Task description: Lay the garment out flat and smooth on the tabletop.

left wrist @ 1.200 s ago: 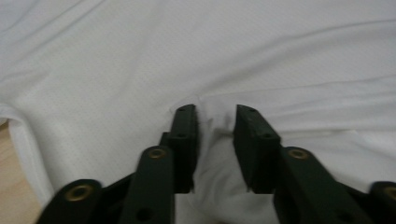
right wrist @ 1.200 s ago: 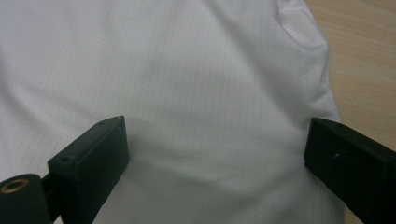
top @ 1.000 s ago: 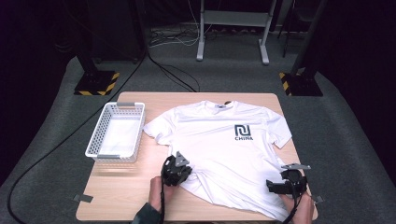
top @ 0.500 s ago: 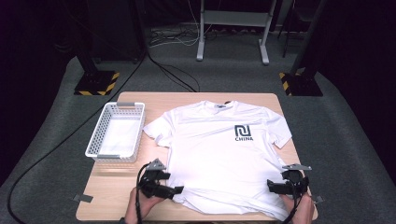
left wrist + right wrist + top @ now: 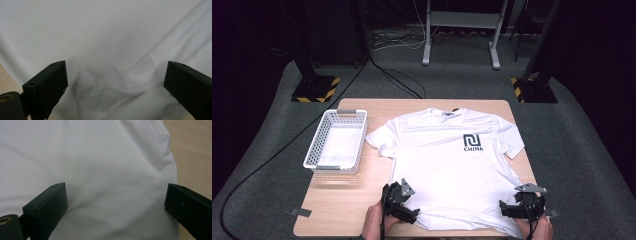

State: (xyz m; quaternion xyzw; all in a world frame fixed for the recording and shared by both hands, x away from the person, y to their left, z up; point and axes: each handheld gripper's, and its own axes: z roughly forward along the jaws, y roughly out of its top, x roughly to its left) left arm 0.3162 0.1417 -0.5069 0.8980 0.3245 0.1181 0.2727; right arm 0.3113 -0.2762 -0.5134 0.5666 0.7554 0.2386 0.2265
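A white T-shirt (image 5: 447, 165) with a dark "CHINA" logo lies flat, chest up, on the wooden table (image 5: 342, 200), its hem at the near edge. My left gripper (image 5: 408, 209) sits at the hem's left corner. Its jaws have just been opening and now stand wide apart over a small bunched fold of the shirt (image 5: 105, 37); the pads do not press on the cloth. My right gripper (image 5: 507, 209) is at the hem's right corner, open over the shirt (image 5: 100, 157), with bare table past the shirt's edge in the right gripper view.
A white mesh basket (image 5: 314, 150) stands on the table's left side and looks empty. A strip of tape (image 5: 302, 212) marks the table's front left corner. Behind the table, on grey floor, are stands with yellow-and-black bases (image 5: 314, 90) and loose cables.
My left gripper drew the hem's left corner out to the left, let it go and came back right. The hem now lies wider and flatter. The right gripper has kept its place.
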